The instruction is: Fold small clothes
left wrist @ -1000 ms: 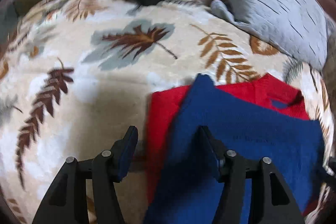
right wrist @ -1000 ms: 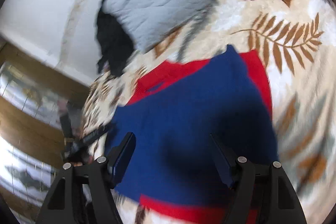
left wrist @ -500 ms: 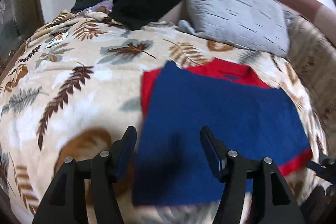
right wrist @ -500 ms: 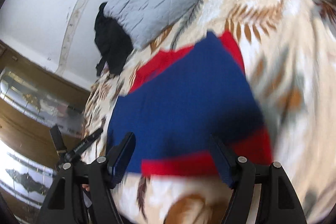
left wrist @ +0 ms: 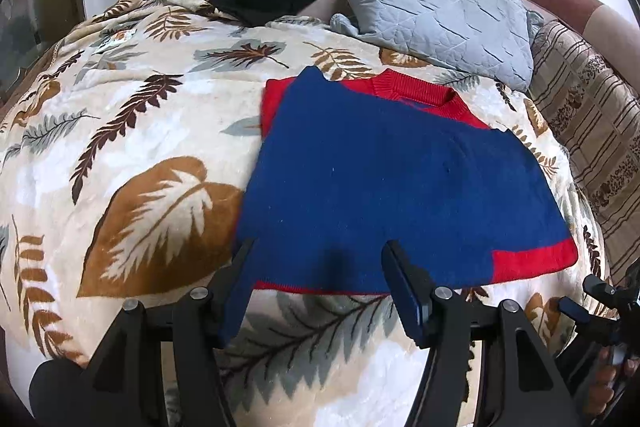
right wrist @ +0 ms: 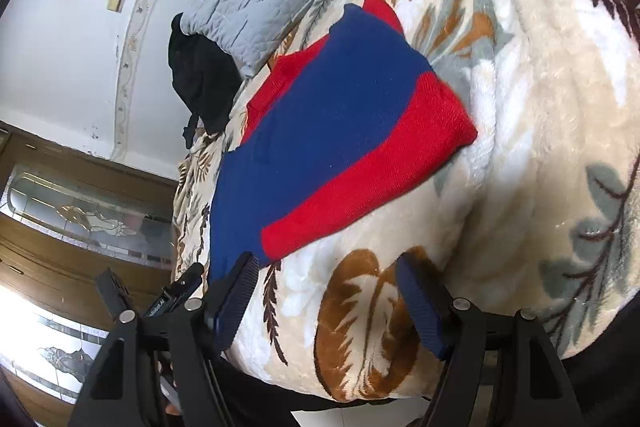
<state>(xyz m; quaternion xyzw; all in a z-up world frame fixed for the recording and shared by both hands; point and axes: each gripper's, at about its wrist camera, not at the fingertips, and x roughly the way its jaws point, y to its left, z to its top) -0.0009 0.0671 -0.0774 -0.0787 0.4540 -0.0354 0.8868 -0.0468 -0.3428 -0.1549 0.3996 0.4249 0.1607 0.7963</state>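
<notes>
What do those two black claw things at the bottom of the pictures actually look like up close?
Both are matte black plastic tools with two angled fingers. The left gripper and the right gripper have dark blue ribbed pads on the inner faces, silver round bolt heads on the finger arms, and triangular cut-outs lower down. No cables or sleeves show.

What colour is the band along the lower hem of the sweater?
Red, against the blue body of the sweater; the right wrist view shows it best.
</notes>
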